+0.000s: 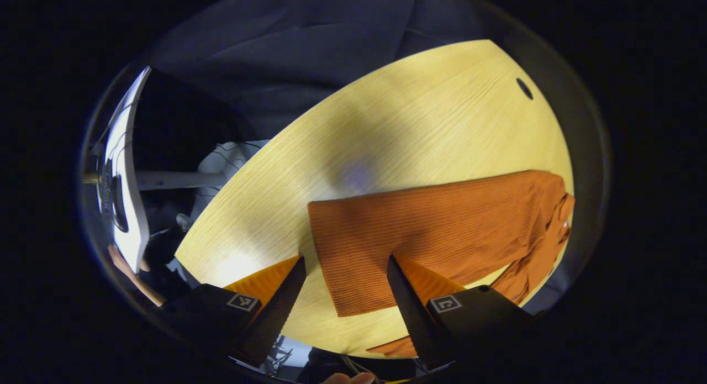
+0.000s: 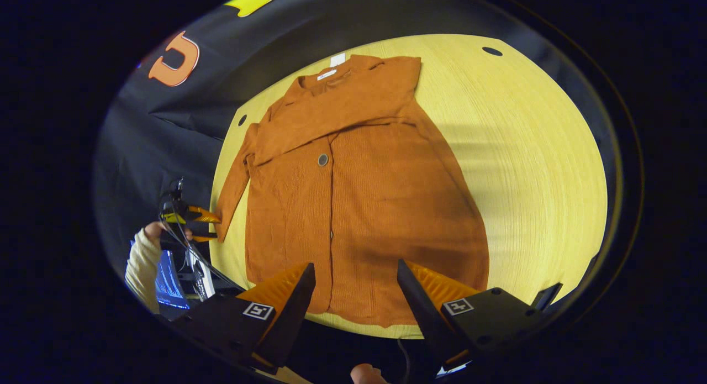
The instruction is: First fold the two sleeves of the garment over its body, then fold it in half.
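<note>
Right gripper view: garment (image 2: 359,190) flat on wooden table (image 2: 530,168); both grippers spread

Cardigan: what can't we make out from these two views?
- Neck label: too small to read, right gripper view.
- Cardigan collar end: bunched at the table's far edge, left gripper view.
- Hem: partly behind the right gripper fingers.
- Left gripper, far off in the right gripper view: too small to tell whether it touches the sleeve cuff.

Ribbed knit garment (image 2: 364,196), wood-grain table (image 2: 525,168) — seemingly matt
</note>
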